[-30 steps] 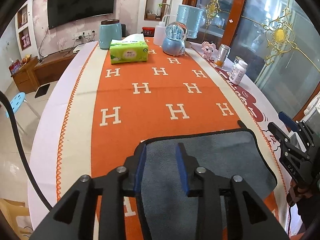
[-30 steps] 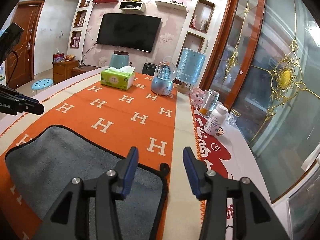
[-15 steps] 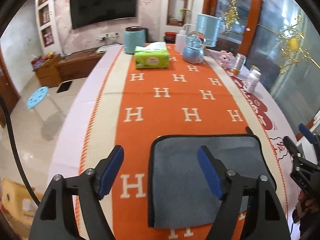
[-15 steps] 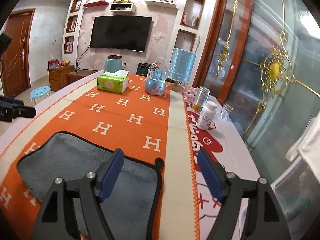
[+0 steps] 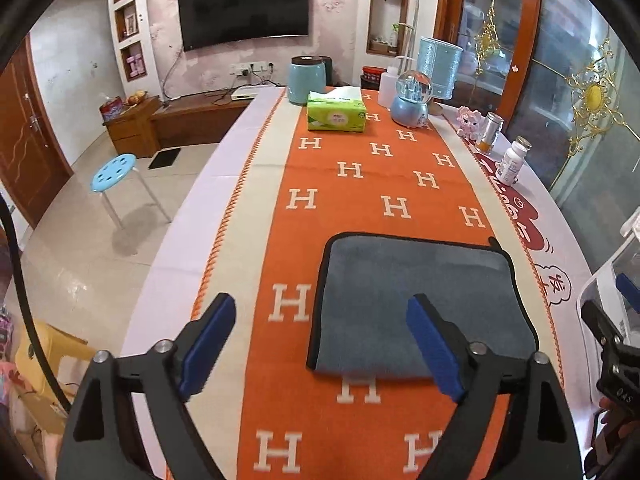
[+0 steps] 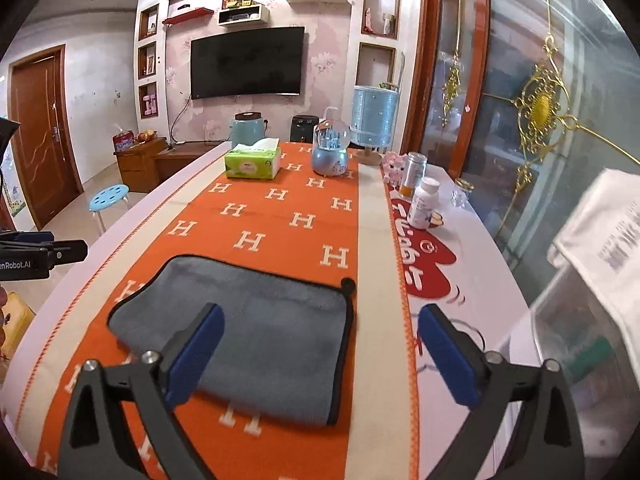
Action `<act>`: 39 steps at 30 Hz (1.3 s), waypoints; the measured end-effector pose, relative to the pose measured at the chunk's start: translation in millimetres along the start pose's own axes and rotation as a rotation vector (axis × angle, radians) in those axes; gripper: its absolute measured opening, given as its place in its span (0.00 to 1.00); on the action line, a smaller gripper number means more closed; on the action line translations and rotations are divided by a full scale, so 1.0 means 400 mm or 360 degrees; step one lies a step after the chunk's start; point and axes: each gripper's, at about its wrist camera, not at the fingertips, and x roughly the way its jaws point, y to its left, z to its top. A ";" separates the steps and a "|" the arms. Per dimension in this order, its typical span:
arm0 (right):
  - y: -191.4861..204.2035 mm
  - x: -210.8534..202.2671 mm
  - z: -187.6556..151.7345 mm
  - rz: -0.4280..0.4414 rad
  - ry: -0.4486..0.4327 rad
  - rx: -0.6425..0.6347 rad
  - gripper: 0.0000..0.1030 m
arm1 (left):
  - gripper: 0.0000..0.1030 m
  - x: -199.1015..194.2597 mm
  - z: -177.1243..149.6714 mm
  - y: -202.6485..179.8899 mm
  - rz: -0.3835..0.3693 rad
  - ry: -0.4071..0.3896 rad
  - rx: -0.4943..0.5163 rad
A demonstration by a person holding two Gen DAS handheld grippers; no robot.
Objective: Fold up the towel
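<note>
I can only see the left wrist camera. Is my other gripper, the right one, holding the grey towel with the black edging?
Observer: No. The right gripper is open, with nothing between its blue pads. The grey towel with black edging lies flat on the orange runner with white H letters.
Child: Where are its fingers?
Observer: One finger shows in front of the towel. The other is in front of the white tablecloth beside the runner.
Child: Is anything hiding by the white pill bottle?
Observer: Yes, a small clear glass jar stands just beyond the white pill bottle.
</note>
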 end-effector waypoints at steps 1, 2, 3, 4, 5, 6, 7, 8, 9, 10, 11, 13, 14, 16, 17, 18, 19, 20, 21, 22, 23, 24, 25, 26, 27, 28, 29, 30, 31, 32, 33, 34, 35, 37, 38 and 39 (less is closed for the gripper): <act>0.000 -0.015 -0.006 0.0000 0.0015 0.0005 1.00 | 0.86 -0.017 -0.010 -0.002 0.0025 -0.0005 0.0002; 0.001 -0.030 -0.015 0.0000 0.0033 0.0015 1.00 | 0.87 -0.034 -0.022 -0.006 0.0049 -0.0008 0.0011; 0.000 -0.040 -0.023 0.0003 0.0053 0.0026 1.00 | 0.89 -0.053 -0.036 -0.012 0.0058 -0.0009 0.0029; 0.000 -0.052 -0.037 0.0016 0.0094 0.0036 1.00 | 0.90 -0.071 -0.050 -0.018 0.0057 -0.0011 0.0041; 0.000 -0.058 -0.048 0.0030 0.0126 0.0036 1.00 | 0.90 -0.087 -0.064 -0.022 0.0050 -0.0013 0.0045; 0.002 -0.064 -0.062 0.0042 0.0158 0.0036 1.00 | 0.91 -0.100 -0.076 -0.026 0.0044 -0.0013 0.0045; 0.003 -0.074 -0.081 0.0058 0.0192 0.0036 1.00 | 0.91 -0.117 -0.092 -0.030 0.0033 -0.0012 0.0043; 0.004 -0.082 -0.098 0.0067 0.0218 0.0036 1.00 | 0.93 -0.129 -0.104 -0.034 0.0027 -0.0011 0.0043; 0.004 -0.089 -0.112 0.0076 0.0244 0.0041 1.00 | 0.95 -0.145 -0.120 -0.039 0.0020 -0.0011 0.0044; 0.004 -0.101 -0.134 0.0091 0.0287 0.0057 1.00 | 0.96 -0.161 -0.136 -0.044 0.0013 -0.0013 0.0042; 0.003 -0.110 -0.150 0.0103 0.0309 0.0068 1.00 | 0.96 -0.178 -0.155 -0.048 0.0005 -0.0016 0.0037; 0.004 -0.135 -0.187 0.0128 0.0350 0.0086 1.00 | 0.97 -0.203 -0.181 -0.059 -0.0011 -0.0018 0.0032; 0.004 -0.145 -0.200 0.0134 0.0365 0.0089 1.00 | 0.97 -0.217 -0.198 -0.066 -0.0019 -0.0015 0.0036; 0.003 -0.167 -0.224 0.0139 0.0396 0.0096 1.00 | 0.97 -0.237 -0.223 -0.076 -0.0028 -0.0006 0.0050; 0.003 -0.180 -0.238 0.0144 0.0411 0.0094 1.00 | 0.97 -0.247 -0.238 -0.084 -0.0026 0.0003 0.0057; 0.004 -0.194 -0.252 0.0144 0.0425 0.0086 1.00 | 0.97 -0.255 -0.250 -0.088 -0.0025 0.0010 0.0059; 0.006 -0.205 -0.259 0.0142 0.0437 0.0076 1.00 | 0.97 -0.264 -0.261 -0.092 -0.0030 0.0015 0.0059; 0.006 -0.218 -0.267 0.0138 0.0449 0.0068 1.00 | 0.97 -0.277 -0.275 -0.097 -0.0041 0.0023 0.0056; 0.005 -0.231 -0.275 0.0138 0.0461 0.0067 1.00 | 0.97 -0.287 -0.286 -0.100 -0.0051 0.0029 0.0052; 0.003 -0.244 -0.279 0.0144 0.0471 0.0069 1.00 | 0.97 -0.299 -0.297 -0.106 -0.0062 0.0038 0.0050; 0.002 -0.256 -0.284 0.0148 0.0479 0.0074 1.00 | 0.97 -0.303 -0.300 -0.109 -0.0070 0.0045 0.0047; -0.001 -0.270 -0.288 0.0152 0.0492 0.0083 1.00 | 0.97 -0.318 -0.312 -0.116 -0.0084 0.0053 0.0046; -0.005 -0.285 -0.289 0.0151 0.0503 0.0093 1.00 | 0.97 -0.327 -0.318 -0.121 -0.0090 0.0057 0.0047; -0.008 -0.297 -0.290 0.0147 0.0511 0.0101 1.00 | 0.97 -0.337 -0.323 -0.127 -0.0099 0.0058 0.0051; -0.011 -0.308 -0.290 0.0146 0.0522 0.0109 1.00 | 0.97 -0.349 -0.329 -0.134 -0.0111 0.0061 0.0060; -0.016 -0.326 -0.289 0.0145 0.0530 0.0124 1.00 | 0.97 -0.360 -0.334 -0.140 -0.0122 0.0062 0.0069; -0.019 -0.337 -0.287 0.0144 0.0535 0.0138 1.00 | 0.97 -0.370 -0.337 -0.147 -0.0131 0.0063 0.0080; -0.024 -0.353 -0.284 0.0137 0.0543 0.0158 1.00 | 0.97 -0.383 -0.340 -0.155 -0.0136 0.0063 0.0091; -0.027 -0.367 -0.281 0.0118 0.0549 0.0170 1.00 | 0.97 -0.393 -0.340 -0.161 -0.0143 0.0061 0.0097; -0.027 -0.379 -0.278 0.0103 0.0552 0.0178 1.00 | 0.97 -0.404 -0.341 -0.167 -0.0153 0.0059 0.0101; -0.028 -0.391 -0.274 0.0099 0.0553 0.0185 1.00 | 0.97 -0.421 -0.342 -0.175 -0.0167 0.0056 0.0108; -0.028 -0.405 -0.271 0.0107 0.0552 0.0196 1.00 | 0.97 -0.434 -0.341 -0.182 -0.0167 0.0058 0.0120; -0.028 -0.420 -0.268 0.0119 0.0552 0.0212 1.00 | 0.97 -0.446 -0.341 -0.188 -0.0159 0.0056 0.0128; -0.026 -0.444 -0.261 0.0125 0.0547 0.0235 1.00 | 0.97 -0.468 -0.338 -0.194 -0.0127 0.0045 0.0109; -0.023 -0.457 -0.254 0.0133 0.0539 0.0247 1.00 | 0.97 -0.478 -0.337 -0.196 -0.0124 0.0043 0.0098; -0.023 -0.465 -0.249 0.0146 0.0534 0.0257 1.00 | 0.97 -0.489 -0.336 -0.198 -0.0127 0.0041 0.0084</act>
